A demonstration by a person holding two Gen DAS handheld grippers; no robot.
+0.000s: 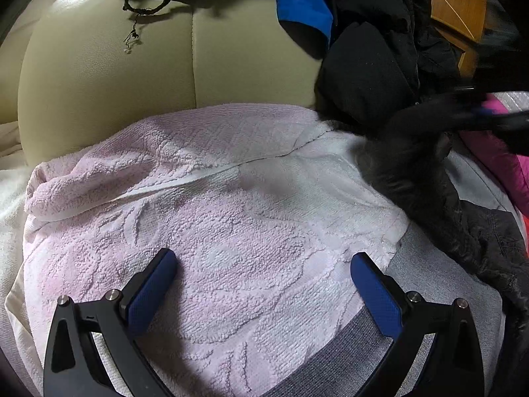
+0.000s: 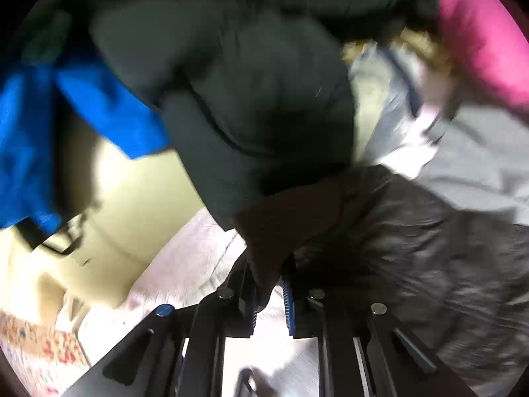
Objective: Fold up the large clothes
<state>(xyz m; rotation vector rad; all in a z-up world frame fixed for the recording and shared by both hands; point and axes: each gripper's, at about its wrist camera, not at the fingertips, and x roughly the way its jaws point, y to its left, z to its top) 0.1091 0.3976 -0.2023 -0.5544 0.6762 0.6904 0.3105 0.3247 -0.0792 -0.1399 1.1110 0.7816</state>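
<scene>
A pink and white terry towel (image 1: pixel 205 218) lies spread over a grey garment (image 1: pixel 426 281) on a cream leather sofa (image 1: pixel 139 66). My left gripper (image 1: pixel 263 264) is open and empty, its blue pads just above the towel's near part. My right gripper (image 2: pixel 267 278) is shut on a dark grey-brown garment (image 2: pixel 413 241) and holds its edge between the pads; the right wrist view is blurred by motion. The same dark garment (image 1: pixel 429 192) trails over the towel's right corner in the left wrist view, where the right gripper (image 1: pixel 463 115) shows as a dark blur.
A black padded jacket (image 1: pixel 370 72) and a blue garment (image 1: pixel 304 3) are heaped at the sofa's back right; they also fill the right wrist view (image 2: pixel 251 92). A pink garment (image 2: pixel 482 33) lies at the right. A black cord (image 1: pixel 145 3) hangs over the sofa back.
</scene>
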